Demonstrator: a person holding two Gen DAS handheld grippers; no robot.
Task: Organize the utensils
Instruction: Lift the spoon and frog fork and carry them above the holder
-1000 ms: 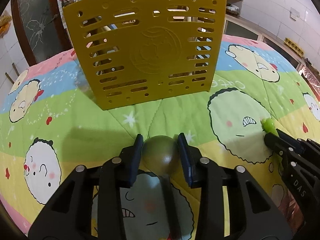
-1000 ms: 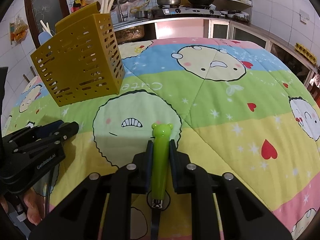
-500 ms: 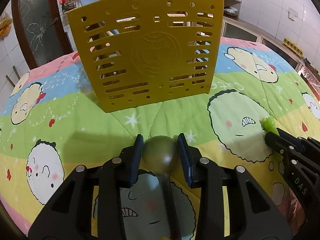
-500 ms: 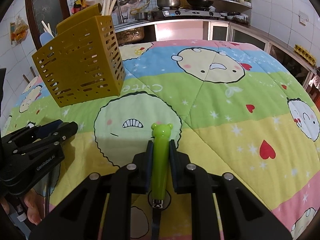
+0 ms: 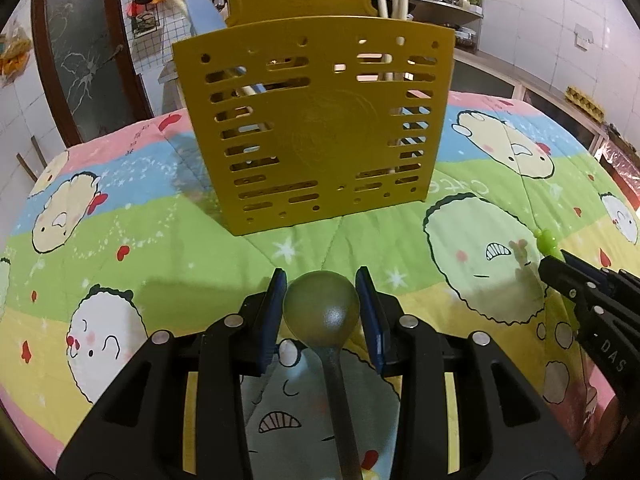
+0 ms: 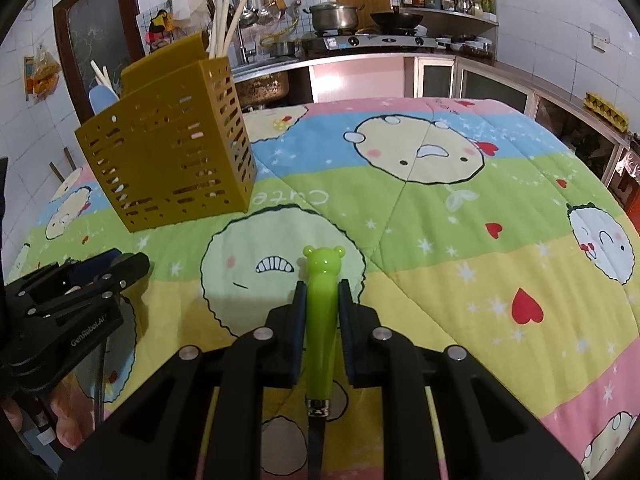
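My left gripper [image 5: 321,296] is shut on an olive-green spoon [image 5: 321,306], bowl end forward between the blue pads, held above the quilt. Straight ahead stands the mustard-yellow slotted utensil holder [image 5: 320,132] with chopsticks and a blue utensil in it. My right gripper [image 6: 322,292] is shut on a bright green utensil with a bear-head handle [image 6: 321,292]. The holder [image 6: 168,160] is to its far left. The right gripper also shows at the right edge of the left wrist view [image 5: 560,264], and the left gripper at the left of the right wrist view [image 6: 116,270].
A cartoon-print quilt [image 6: 460,232] covers the table. Behind it are a kitchen counter with a stove and pots [image 6: 336,16], hanging utensils and a dark door [image 5: 80,60]. Cabinets [image 6: 580,136] run along the right side.
Both grippers have risen and tilted a little, so the holder looks lower and farther in view. Each keeps its hold on its utensil.
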